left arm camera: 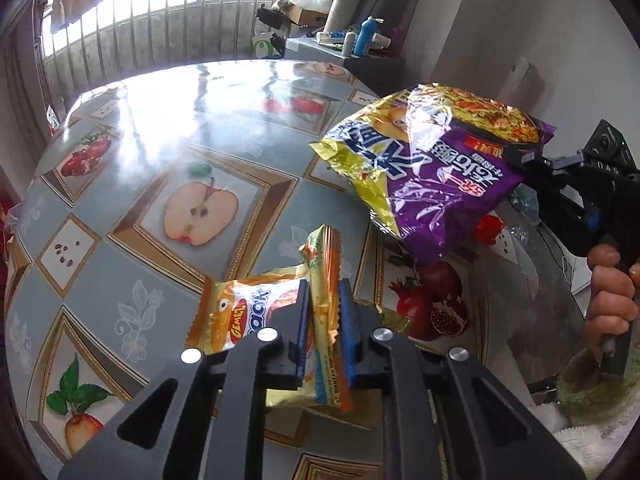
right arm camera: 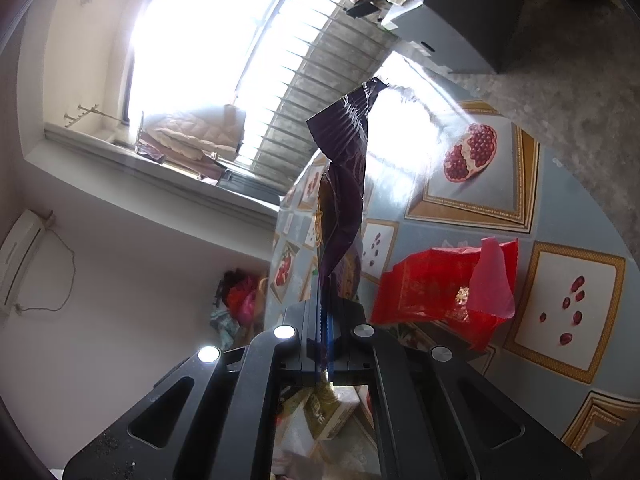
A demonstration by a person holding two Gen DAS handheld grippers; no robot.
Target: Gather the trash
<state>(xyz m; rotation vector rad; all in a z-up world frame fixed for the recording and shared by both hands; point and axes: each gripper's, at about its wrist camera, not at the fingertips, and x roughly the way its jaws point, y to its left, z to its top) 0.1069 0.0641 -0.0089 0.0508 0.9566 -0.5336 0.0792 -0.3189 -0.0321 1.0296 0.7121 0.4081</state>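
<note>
Currently, orange wrapper is clamped in left gripper over counter; purple bag is pinched by right gripper.

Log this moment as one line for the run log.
left gripper: jaws pinching orange snack wrapper on table | right gripper: jaws shut on purple noodle packet, lifted | red wrapper: on table

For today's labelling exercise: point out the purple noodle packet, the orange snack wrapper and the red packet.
purple noodle packet point(left arm camera: 436, 172): left wrist view, its printed front.
orange snack wrapper point(left arm camera: 244, 312): left wrist view, its flat printed face.
red packet point(right arm camera: 424, 288): right wrist view, its red front panel.
</note>
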